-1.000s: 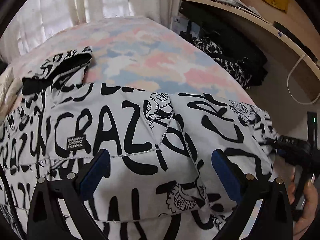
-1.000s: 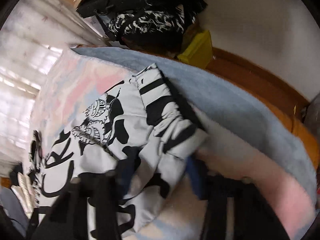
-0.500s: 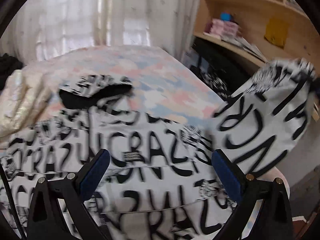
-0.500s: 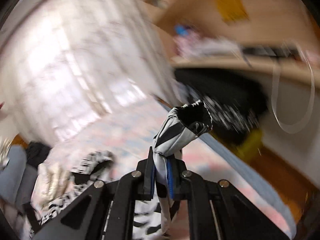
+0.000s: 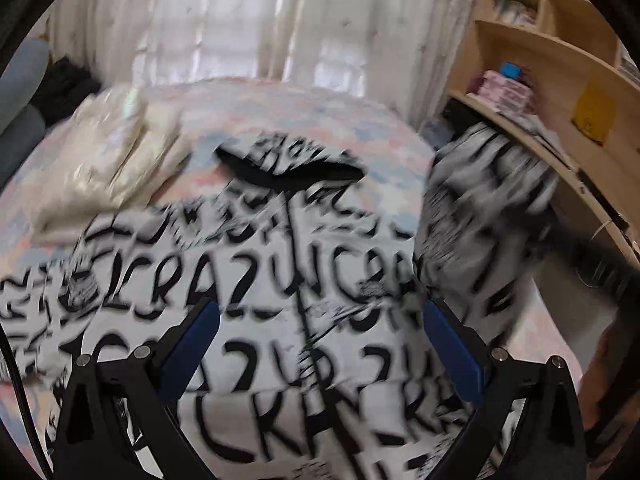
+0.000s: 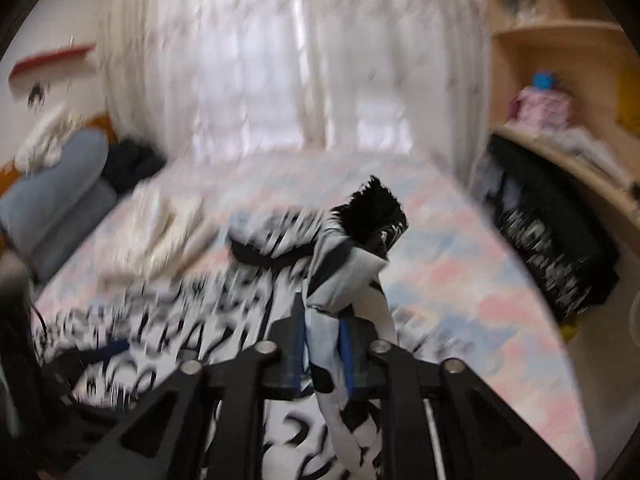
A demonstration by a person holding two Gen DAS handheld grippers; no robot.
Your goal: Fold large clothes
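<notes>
A white jacket with black lettering (image 5: 256, 300) lies spread on the bed, its black collar (image 5: 288, 172) at the far side. My left gripper (image 5: 320, 320) is open and empty just above the jacket's body. My right gripper (image 6: 322, 328) is shut on the jacket's sleeve (image 6: 344, 280), near its black cuff (image 6: 376, 216), and holds it lifted above the bed. In the left wrist view the lifted sleeve (image 5: 480, 200) is a blur at the right.
A cream folded garment (image 5: 108, 160) lies on the pastel bedspread (image 6: 460, 280) at the far left. Blue pillows (image 6: 56, 200) sit at the left. A wooden shelf unit (image 5: 560, 80) and dark clothes (image 6: 548, 248) stand to the right. Curtains (image 5: 260, 20) hang behind.
My right gripper has closed on the sleeve end at the bed's right edge and lifted it up and toward the jacket's middle. My left gripper has tilted up and stayed open.
</notes>
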